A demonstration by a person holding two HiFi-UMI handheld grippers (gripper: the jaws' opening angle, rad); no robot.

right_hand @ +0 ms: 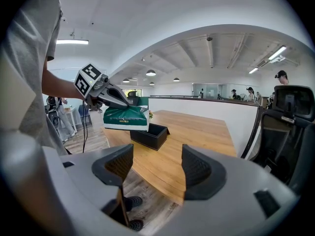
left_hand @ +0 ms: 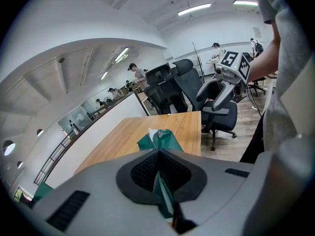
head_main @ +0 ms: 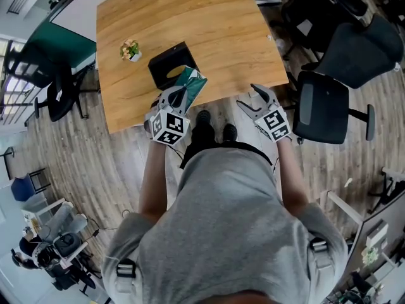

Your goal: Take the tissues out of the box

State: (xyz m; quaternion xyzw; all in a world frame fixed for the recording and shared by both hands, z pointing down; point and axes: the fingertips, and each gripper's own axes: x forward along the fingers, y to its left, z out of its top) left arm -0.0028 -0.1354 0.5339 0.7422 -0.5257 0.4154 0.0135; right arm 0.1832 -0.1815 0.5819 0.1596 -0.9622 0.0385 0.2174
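Currently the left gripper (head_main: 179, 98) is pinching the green tissue pack (head_main: 192, 83) by its near end, jaws closed tight on the wrapper. It is holding the pack in the air, seemingly lifted out of the black box (head_main: 167, 66) on the table (head_main: 221, 30). The pack's long axis is running away from the jaws, toward the box. Further right, the right gripper (head_main: 254, 97) is hanging empty, jaws spread wide, well apart from the pack.
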